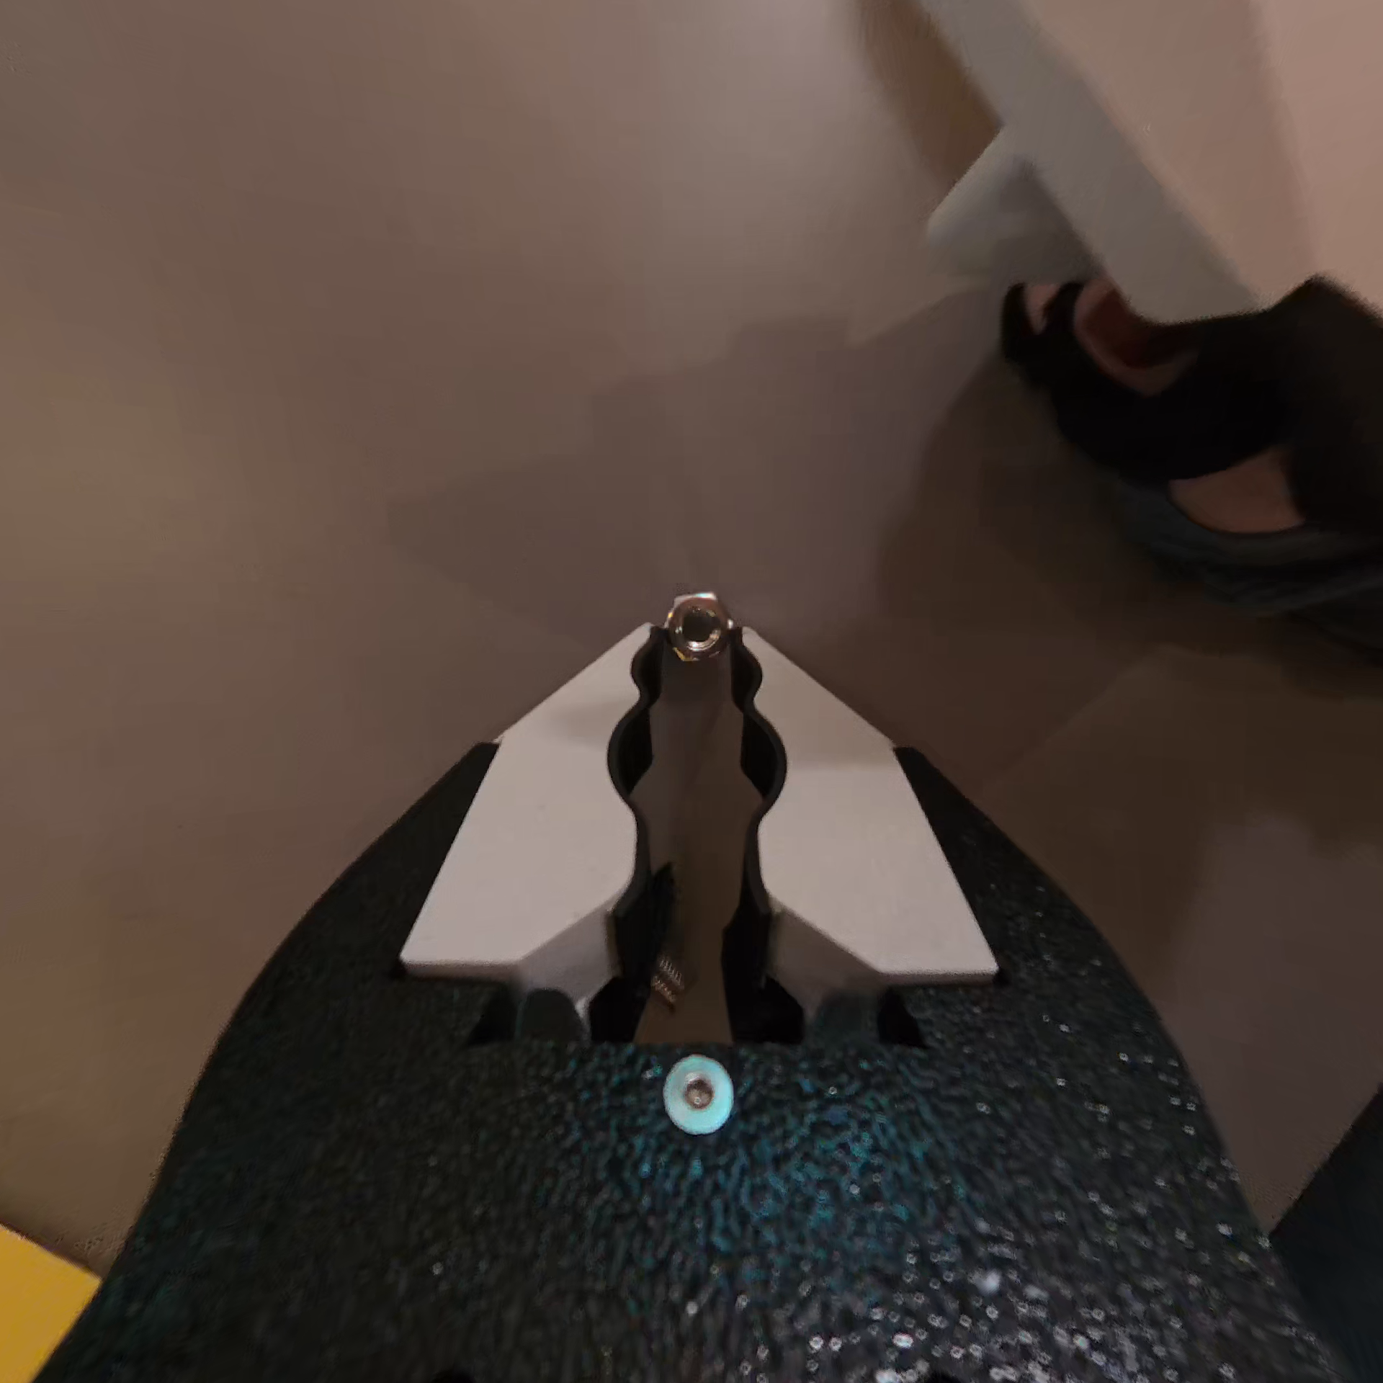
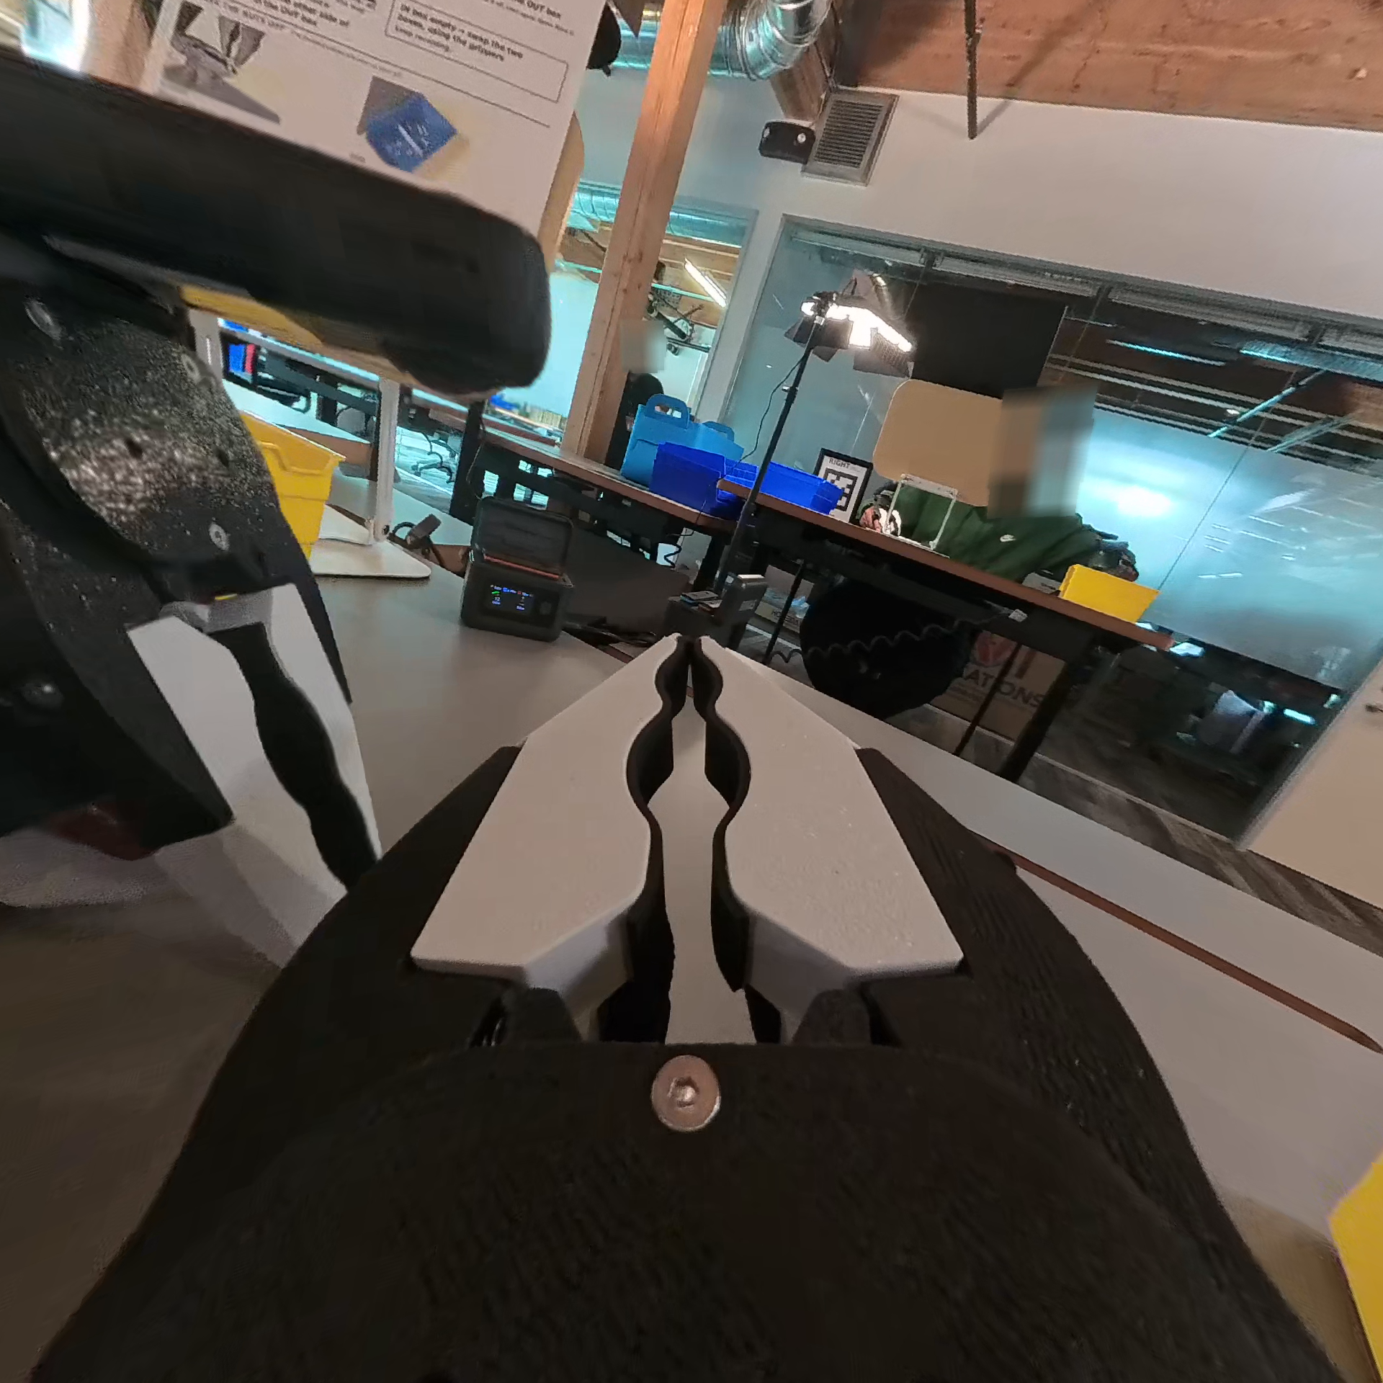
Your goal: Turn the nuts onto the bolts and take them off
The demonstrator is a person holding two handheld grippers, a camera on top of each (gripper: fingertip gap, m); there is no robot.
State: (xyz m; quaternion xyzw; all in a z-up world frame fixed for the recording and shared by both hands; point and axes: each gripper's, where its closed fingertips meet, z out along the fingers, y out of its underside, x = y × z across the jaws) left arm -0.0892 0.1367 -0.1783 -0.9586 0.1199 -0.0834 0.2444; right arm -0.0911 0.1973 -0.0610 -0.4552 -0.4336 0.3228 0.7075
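In the left wrist view my left gripper (image 1: 696, 636) points down at the pale table (image 1: 299, 449). It is shut on a small silver bolt (image 1: 697, 627) held end-on at the fingertips, with the edge of a hex nut (image 1: 696, 601) showing just behind the bolt head. My right gripper (image 2: 688, 649) is shut above the table, and nothing shows between its tips. The left gripper also shows in the right wrist view (image 2: 247, 718), close on the left. The right gripper's white fingers (image 1: 1048, 187) and a black-gloved hand (image 1: 1212, 397) show blurred at the upper right of the left wrist view.
A yellow bin (image 2: 295, 471) stands at the back left, behind the left gripper. Another yellow corner (image 2: 1358, 1265) is near my right. A black power unit (image 2: 516, 584) and a white sign stand (image 2: 374, 557) sit at the table's far side. A person in green (image 2: 995, 535) sits at another table. About 12 centimeters separates my left fingertips from my right.
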